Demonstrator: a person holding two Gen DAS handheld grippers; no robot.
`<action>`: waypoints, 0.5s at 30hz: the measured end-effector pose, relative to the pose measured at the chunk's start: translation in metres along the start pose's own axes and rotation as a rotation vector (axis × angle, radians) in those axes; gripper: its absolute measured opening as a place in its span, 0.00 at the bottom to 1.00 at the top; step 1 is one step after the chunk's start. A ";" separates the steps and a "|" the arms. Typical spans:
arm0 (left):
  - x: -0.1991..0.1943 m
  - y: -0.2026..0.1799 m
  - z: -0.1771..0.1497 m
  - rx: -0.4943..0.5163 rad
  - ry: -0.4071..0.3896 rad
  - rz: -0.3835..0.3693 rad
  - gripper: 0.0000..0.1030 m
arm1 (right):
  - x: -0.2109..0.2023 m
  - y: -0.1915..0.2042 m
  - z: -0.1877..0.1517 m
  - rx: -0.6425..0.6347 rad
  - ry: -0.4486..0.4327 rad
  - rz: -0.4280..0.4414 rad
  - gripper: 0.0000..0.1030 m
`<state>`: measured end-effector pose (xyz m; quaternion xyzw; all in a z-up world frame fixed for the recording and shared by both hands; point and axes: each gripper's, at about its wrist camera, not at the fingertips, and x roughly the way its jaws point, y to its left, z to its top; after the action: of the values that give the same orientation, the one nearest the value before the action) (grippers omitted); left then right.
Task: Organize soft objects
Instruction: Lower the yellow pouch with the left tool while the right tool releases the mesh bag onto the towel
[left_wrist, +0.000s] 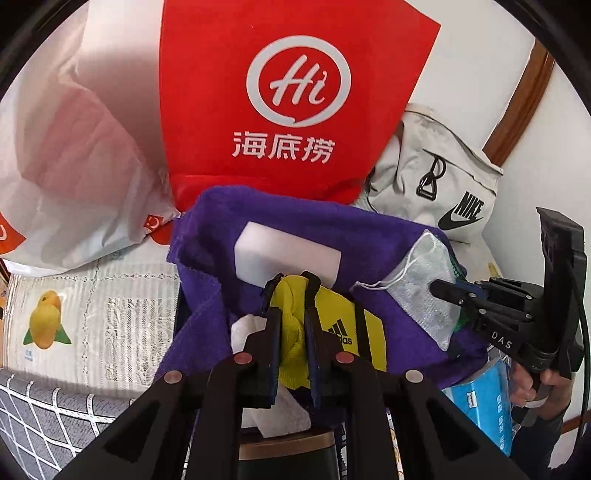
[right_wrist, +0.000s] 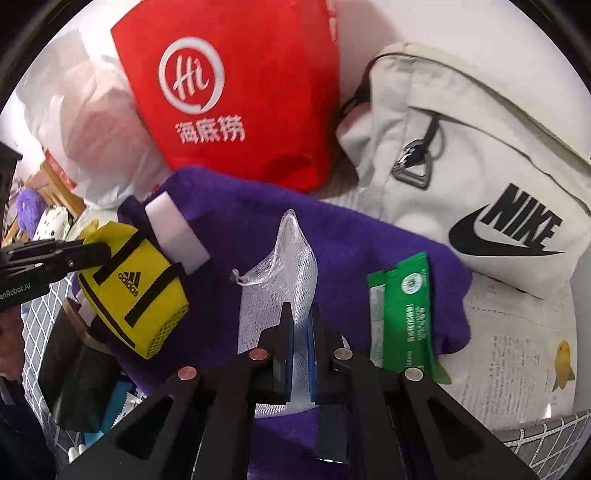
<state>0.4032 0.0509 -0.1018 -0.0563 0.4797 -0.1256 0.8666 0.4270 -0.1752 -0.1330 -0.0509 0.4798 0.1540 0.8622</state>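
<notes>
Both grippers clamped on soft stuff over the purple towel

The yellow adidas pouch (left_wrist: 332, 325) sits on the purple towel (left_wrist: 295, 229), right up against a white foam block (left_wrist: 288, 254), and the left gripper (left_wrist: 291, 291) has its jaws pinched on the pouch's bunched end. Over to the side, the right gripper (right_wrist: 301, 314) is squeezed on a white mesh bag (right_wrist: 280, 269) with a drawstring, also lying on the towel. A green sachet (right_wrist: 406, 310) lies flat just beside the mesh bag near the towel's edge. Behind the towel there's a red Hi bag (left_wrist: 295, 99), a cream Nike backpack (right_wrist: 480, 155) and a white plastic bag (left_wrist: 74, 166). All of it is on a lemon-print cloth (left_wrist: 92, 317).
</notes>
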 end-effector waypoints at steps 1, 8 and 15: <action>0.002 -0.001 0.000 0.000 0.004 0.000 0.12 | 0.002 0.001 0.000 -0.003 0.006 -0.001 0.06; 0.010 0.001 -0.003 -0.022 0.028 0.002 0.12 | 0.008 0.001 0.001 0.002 0.021 -0.013 0.08; 0.018 -0.002 -0.004 -0.019 0.039 0.010 0.12 | 0.009 0.003 -0.002 -0.009 0.043 -0.024 0.15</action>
<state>0.4091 0.0440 -0.1182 -0.0595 0.4980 -0.1179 0.8571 0.4291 -0.1709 -0.1410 -0.0641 0.4969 0.1446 0.8533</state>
